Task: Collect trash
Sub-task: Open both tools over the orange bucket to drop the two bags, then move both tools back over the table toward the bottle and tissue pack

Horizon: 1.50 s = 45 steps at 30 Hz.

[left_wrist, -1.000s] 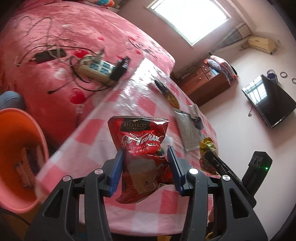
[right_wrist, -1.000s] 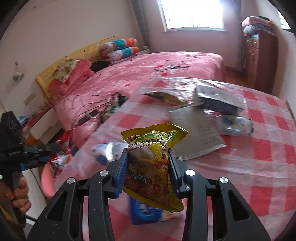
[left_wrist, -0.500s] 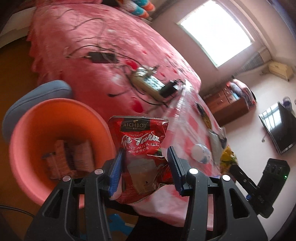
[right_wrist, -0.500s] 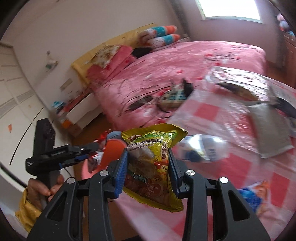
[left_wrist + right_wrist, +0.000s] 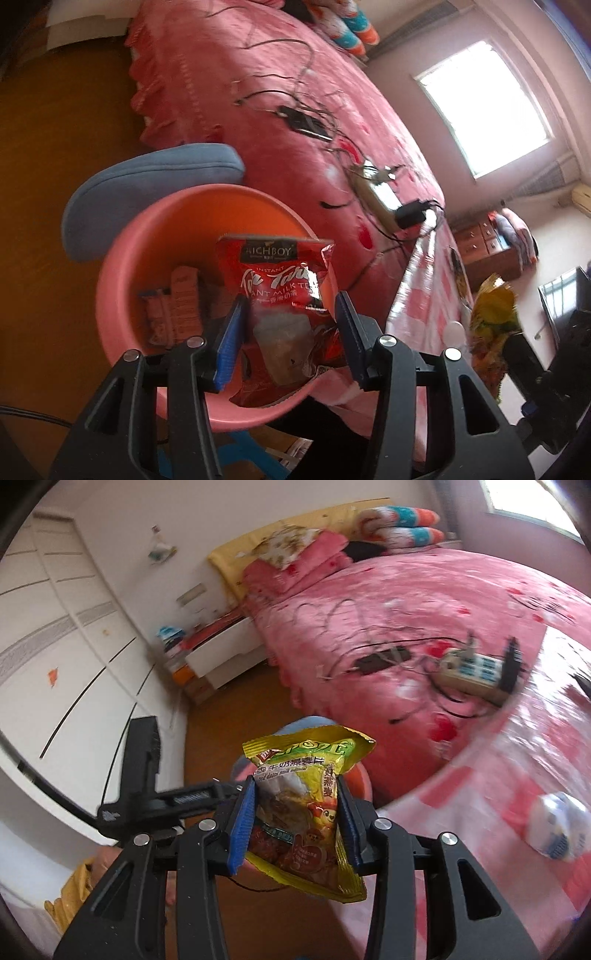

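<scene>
Red tea packet (image 5: 286, 306) sits clamped in the left gripper (image 5: 291, 332), now over the basin (image 5: 122, 295), off the table; right gripper (image 5: 295, 818) grips the yellow bag (image 5: 303, 812).

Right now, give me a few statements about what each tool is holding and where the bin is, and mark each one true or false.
1. The left tool grips a red milk tea packet. True.
2. The right tool is open and holds nothing. False: it is shut on a yellow snack bag.
3. The red packet hangs over the pink bin. True.
4. The pink bin holds nothing. False: wrappers lie inside.
5. A power strip lies on the pink bedspread. True.
</scene>
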Tool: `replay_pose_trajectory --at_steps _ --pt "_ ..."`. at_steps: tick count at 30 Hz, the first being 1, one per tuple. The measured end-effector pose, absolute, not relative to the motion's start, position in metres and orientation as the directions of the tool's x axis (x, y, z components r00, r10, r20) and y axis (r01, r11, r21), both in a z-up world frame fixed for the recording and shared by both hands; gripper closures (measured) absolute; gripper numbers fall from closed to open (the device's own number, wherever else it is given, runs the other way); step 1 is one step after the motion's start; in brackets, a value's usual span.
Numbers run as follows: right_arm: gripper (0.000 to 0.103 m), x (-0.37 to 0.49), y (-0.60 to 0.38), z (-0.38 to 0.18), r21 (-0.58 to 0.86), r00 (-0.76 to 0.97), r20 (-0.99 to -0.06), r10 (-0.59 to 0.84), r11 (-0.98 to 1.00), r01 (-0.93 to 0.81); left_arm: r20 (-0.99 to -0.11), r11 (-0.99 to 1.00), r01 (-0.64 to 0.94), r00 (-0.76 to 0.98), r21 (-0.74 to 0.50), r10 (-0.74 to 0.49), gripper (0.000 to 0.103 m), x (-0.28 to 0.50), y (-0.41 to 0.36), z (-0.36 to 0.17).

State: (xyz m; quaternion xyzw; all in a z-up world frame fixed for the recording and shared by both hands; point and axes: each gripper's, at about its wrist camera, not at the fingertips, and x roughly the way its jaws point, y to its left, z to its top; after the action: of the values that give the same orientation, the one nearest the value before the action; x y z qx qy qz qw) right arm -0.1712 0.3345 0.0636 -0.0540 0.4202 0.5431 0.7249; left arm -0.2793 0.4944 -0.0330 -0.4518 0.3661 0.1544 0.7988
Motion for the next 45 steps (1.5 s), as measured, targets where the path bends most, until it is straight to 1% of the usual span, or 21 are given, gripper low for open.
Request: replay_pose_trajectory --at_steps 1,2,3,4,5,10,14,19,28,45 --pt "0.038 -0.173 0.342 0.061 0.366 0.058 -0.67 0.74 0.397 -0.841 -0.728 0.539 -0.588 0.682 -0.603 -0.071 0.048 -0.282 0.497 -0.035" --pt "0.019 -0.175 0.347 0.057 0.356 0.068 -0.671 0.738 0.401 -0.844 -0.73 0.536 -0.599 0.682 -0.594 -0.047 0.041 -0.285 0.5 -0.036" --pt "0.016 -0.175 0.347 0.052 0.362 0.068 -0.669 0.741 0.403 -0.841 -0.732 0.537 -0.607 0.681 -0.586 -0.028 0.038 -0.287 0.502 -0.035" --pt "0.016 -0.173 0.347 0.049 0.376 0.061 -0.666 0.743 0.406 -0.833 -0.734 0.539 -0.618 0.679 -0.572 -0.001 0.032 -0.29 0.504 -0.034" --pt "0.016 -0.171 0.343 0.045 0.394 0.063 -0.661 0.748 0.417 -0.819 -0.734 0.543 -0.622 0.679 -0.564 0.017 0.029 -0.292 0.505 -0.033" --pt "0.013 -0.161 0.32 0.047 0.377 0.16 -0.642 0.75 0.491 -0.785 -0.738 0.586 -0.625 0.671 -0.516 0.066 0.024 -0.291 0.504 -0.025" --pt "0.01 -0.154 0.294 0.051 0.349 0.25 -0.623 0.741 0.549 -0.759 -0.741 0.604 -0.61 0.67 -0.513 0.047 0.024 -0.283 0.498 -0.025" --pt "0.009 -0.153 0.273 0.048 0.326 0.299 -0.626 0.721 0.589 -0.739 -0.751 0.625 -0.593 0.661 -0.507 0.018 0.024 -0.276 0.485 -0.026" --pt "0.009 -0.155 0.244 0.039 0.321 0.324 -0.635 0.701 0.621 -0.716 -0.748 0.675 -0.537 0.662 -0.506 -0.033 0.024 -0.258 0.455 -0.018" --pt "0.009 -0.15 0.189 0.044 0.31 0.401 -0.605 0.688 0.667 -0.678 -0.751 0.758 -0.445 0.655 -0.477 -0.088 0.024 -0.231 0.396 0.003"
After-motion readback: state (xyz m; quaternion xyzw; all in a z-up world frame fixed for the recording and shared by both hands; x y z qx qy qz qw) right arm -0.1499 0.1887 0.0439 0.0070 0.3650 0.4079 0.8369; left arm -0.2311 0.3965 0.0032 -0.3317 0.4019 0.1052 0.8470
